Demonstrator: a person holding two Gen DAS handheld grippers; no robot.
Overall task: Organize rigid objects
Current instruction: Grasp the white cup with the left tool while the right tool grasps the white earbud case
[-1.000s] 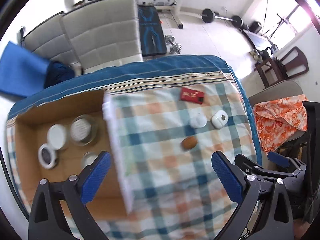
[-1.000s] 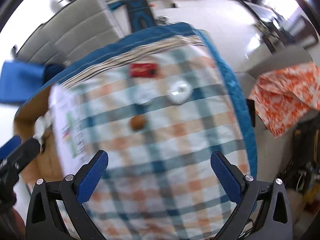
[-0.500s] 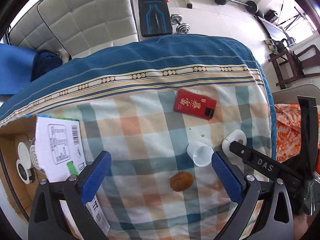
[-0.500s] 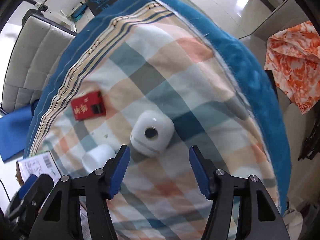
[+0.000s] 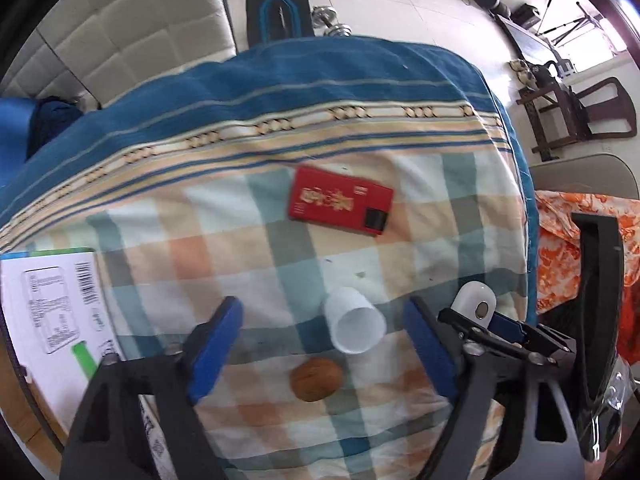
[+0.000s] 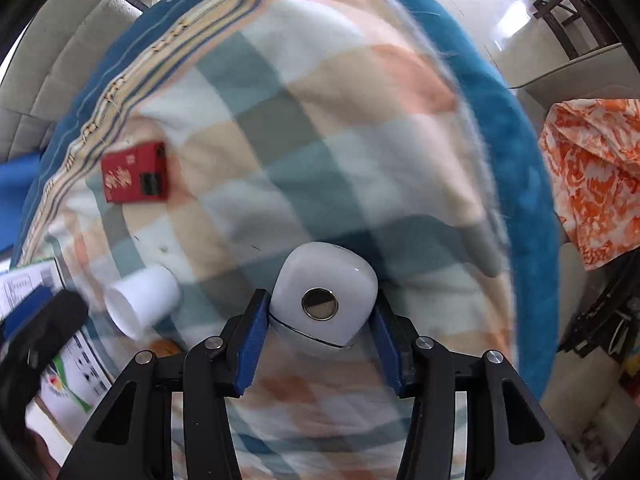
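Right wrist view: the right gripper (image 6: pixel 320 330), wide open a second ago, is now closing on the glossy white rounded-square plastic case (image 6: pixel 324 292), blue pads at its flanks, so the pick-up looks begun; the left gripper (image 5: pixel 326 344) has dropped low, its jaws narrowing around the overturned white plastic cup (image 5: pixel 354 326) at twelve o'clock and the rough brown walnut (image 5: pixel 316 379), neither touched; a flat red cardboard box (image 5: pixel 340 206) lies beyond on the soft checked cloth (image 5: pixel 224 240).

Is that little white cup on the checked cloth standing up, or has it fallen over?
Fallen over. The white cup lies on its side on the checked cloth, its open mouth facing sideways toward the camera, beside the walnut.
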